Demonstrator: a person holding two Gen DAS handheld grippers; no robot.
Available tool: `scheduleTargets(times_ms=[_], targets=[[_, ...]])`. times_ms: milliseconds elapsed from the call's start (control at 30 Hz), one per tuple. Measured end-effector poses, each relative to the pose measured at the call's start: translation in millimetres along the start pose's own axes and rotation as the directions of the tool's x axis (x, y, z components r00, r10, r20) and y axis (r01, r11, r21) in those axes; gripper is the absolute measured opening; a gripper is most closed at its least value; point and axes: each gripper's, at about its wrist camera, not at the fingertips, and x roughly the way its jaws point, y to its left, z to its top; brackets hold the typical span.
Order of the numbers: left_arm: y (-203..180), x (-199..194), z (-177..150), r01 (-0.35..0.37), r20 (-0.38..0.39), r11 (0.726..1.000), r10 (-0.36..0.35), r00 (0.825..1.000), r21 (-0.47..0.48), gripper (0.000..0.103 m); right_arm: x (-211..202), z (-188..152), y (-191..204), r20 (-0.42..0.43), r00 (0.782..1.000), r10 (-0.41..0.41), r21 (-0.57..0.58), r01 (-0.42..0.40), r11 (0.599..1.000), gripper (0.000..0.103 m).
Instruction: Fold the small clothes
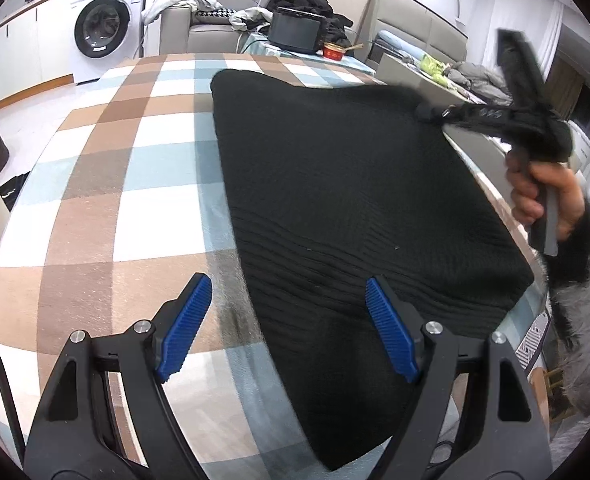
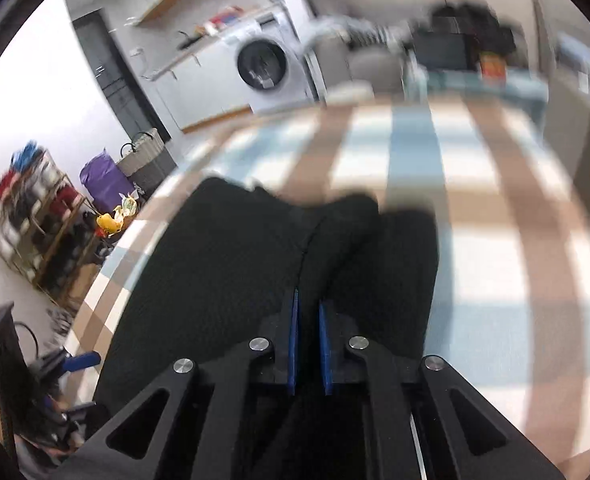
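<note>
Fold in hand on a black knit

Bench (image 1: 107, 184) first: it fills the middle of both views under a checked cloth of brown, pale blue and white. On it lies the black garment (image 1: 347, 200), a ribbed knit that takes up the centre and right of the left wrist view, spread flat with its far edge toward the upper middle of the frame and its near corner running down to the bottom edge.

The right tool (image 2: 307, 308) sits at the lower centre of its own view, blue pads drawn almost together, and a raised ridge of black knit runs up from between them; it looks pinched on a fold of the garment, though blur hides the contact itself. In the left wrist view it appears at the upper right, in a hand (image 1: 543, 192) with a furry cuff.

The left tool (image 1: 291, 320) stands at the bottom of its view, jaws wide apart and empty, one pad over bare cloth, the other over the knit's near edge.

By my reading, the step is carrying one side across. Next, the lifted edge needs laying square on the body, with the empty tool steadying the near hem.
</note>
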Motion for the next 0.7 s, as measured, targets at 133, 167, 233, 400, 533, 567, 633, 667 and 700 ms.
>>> scheduleTargets(times_ms=[133,167,233,400,533,567,633,667,700], targets=[[3.6,0.3,1.1,-0.002,0.001,1.0,0.002,1.0,-0.01,0.077,-12.7,11.4,-5.9,0.022,0.999,-0.044,0.017,0.043,0.999,0.008],[4.3,1.9,0.9,-0.004,-0.003,1.0,0.004,1.0,-0.011,0.077,-11.1,8.0,-10.7,0.012,0.998,-0.057,0.03,0.057,0.998,0.009],[5.9,5.7,-0.1,-0.016,-0.013,1.0,0.016,1.0,-0.013,0.077,5.1,-3.9,-25.8,-0.047,0.993,-0.112,0.061,0.115,0.991,0.009],[5.7,8.2,-1.4,-0.02,-0.018,1.0,0.019,1.0,-0.023,0.077,-1.1,-35.9,-53.2,-0.106,0.994,0.014,0.223,0.009,0.975,0.02],[2.3,9.5,-2.7,-0.014,-0.022,1.0,0.013,1.0,-0.016,0.077,-41.1,-78.3,-35.8,-0.105,0.985,0.139,0.226,-0.113,0.968,0.04],[2.1,10.2,-3.4,-0.005,-0.026,1.0,0.005,1.0,-0.021,0.077,-51.1,-91.4,-30.3,-0.102,0.979,0.174,0.229,-0.147,0.962,0.043],[1.0,11.1,-5.4,0.011,-0.036,0.999,-0.012,0.999,-0.03,0.077,-64.2,-111.1,-21.2,-0.102,0.976,0.194,0.23,-0.167,0.959,0.043],[0.0,11.0,-6.4,0.015,-0.038,0.999,-0.016,0.999,-0.031,0.077,-71.6,-119.5,-17.3,-0.096,0.977,0.189,0.231,-0.163,0.959,0.043],[-1.7,10.7,-7.6,0.018,-0.04,0.999,-0.019,0.999,-0.028,0.077,-77.1,-124.4,-15.2,-0.08,0.981,0.177,0.237,-0.154,0.959,0.043]])
